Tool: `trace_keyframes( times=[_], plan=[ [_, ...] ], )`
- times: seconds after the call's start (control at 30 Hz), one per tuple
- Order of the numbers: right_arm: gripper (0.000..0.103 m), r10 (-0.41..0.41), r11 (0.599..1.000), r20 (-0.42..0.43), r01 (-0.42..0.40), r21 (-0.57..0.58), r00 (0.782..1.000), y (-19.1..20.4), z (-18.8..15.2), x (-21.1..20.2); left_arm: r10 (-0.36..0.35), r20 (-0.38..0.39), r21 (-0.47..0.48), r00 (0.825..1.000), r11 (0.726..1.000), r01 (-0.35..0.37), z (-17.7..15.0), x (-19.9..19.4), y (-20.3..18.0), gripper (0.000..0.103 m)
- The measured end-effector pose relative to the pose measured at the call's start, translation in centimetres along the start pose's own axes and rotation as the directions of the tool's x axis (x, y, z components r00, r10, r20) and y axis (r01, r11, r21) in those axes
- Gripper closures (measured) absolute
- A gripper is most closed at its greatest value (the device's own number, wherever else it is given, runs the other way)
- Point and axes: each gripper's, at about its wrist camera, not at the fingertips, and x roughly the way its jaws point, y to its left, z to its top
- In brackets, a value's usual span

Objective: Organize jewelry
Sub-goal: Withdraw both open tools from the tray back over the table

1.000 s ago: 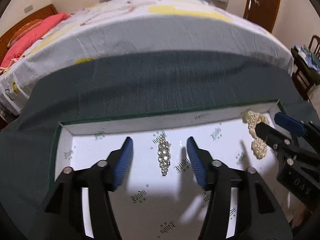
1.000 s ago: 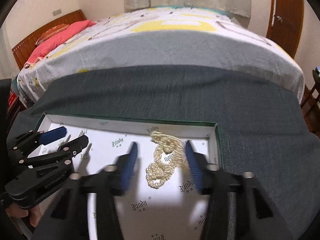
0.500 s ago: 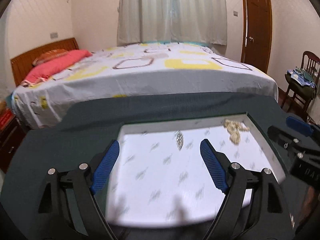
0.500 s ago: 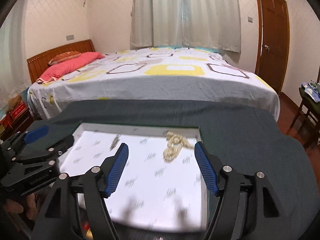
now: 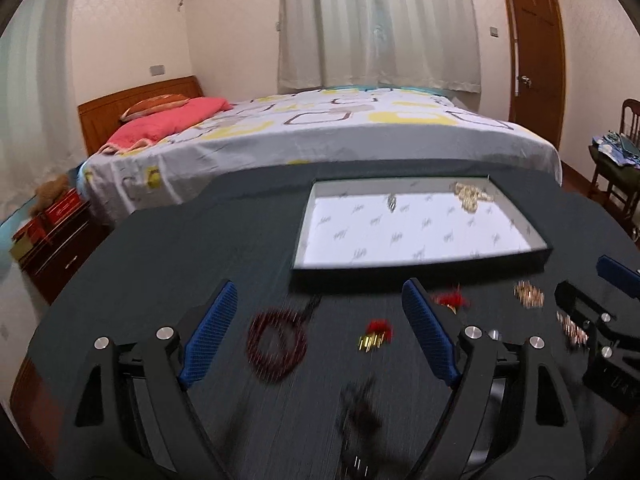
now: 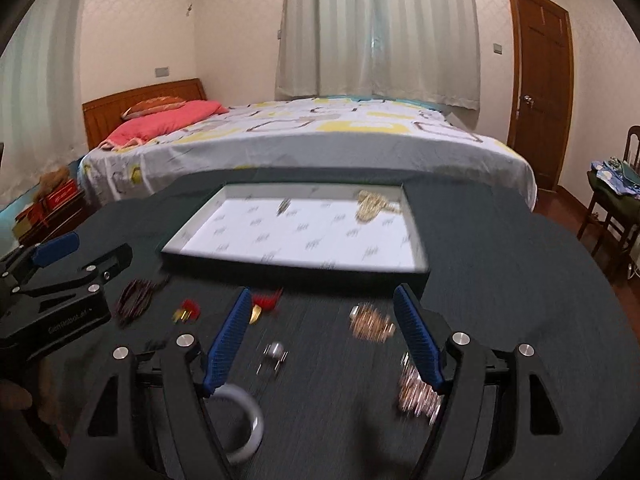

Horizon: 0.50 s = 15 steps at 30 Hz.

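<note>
Dark grey cloth is seen covering the table [image 5: 160,264], on which a shallow white-lined tray [image 5: 301,240] is set toward the far side. In the tray's far right corner a pearl necklace [image 6: 372,205] is heaped, and a small silver piece [image 6: 284,206] is laid left of it. Nearer, on the cloth, a dark red bead bracelet [image 5: 276,344], red-tasselled earrings [image 5: 376,334] and a white bangle [image 6: 246,424] are scattered. The left tongs [image 5: 320,344] are held wide with nothing between them; the right tongs [image 6: 324,340] are opening, nothing gripped.
</note>
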Motion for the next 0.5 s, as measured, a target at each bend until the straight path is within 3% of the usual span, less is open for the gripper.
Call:
trace_keyframes(
  times=[0.2, 0.3, 0.5],
  plan=[
    [0.031, 0.019, 1.000, 0.036, -0.019, -0.020, 0.999, 1.4, -2.3, -1.5, 0.050, -0.008, -0.017, 0.999, 0.999, -0.050, -3.3, -2.1, 1.6, 0.021],
    [0.025, 0.029, 1.000, 0.049, -0.029, -0.004, 0.998, 1.9, -3.4, -1.9, 0.070, 0.000, -0.028, 0.998, 0.997, -0.070, -4.2, -2.6, 2.6, 0.021],
    [0.025, 0.059, 0.998, -0.022, -0.059, -0.003, 0.998, 3.4, -5.0, -0.6, 0.077, -0.042, -0.076, 0.996, 0.994, -0.080, -5.8, -2.2, 4.4, 0.021]
  ],
)
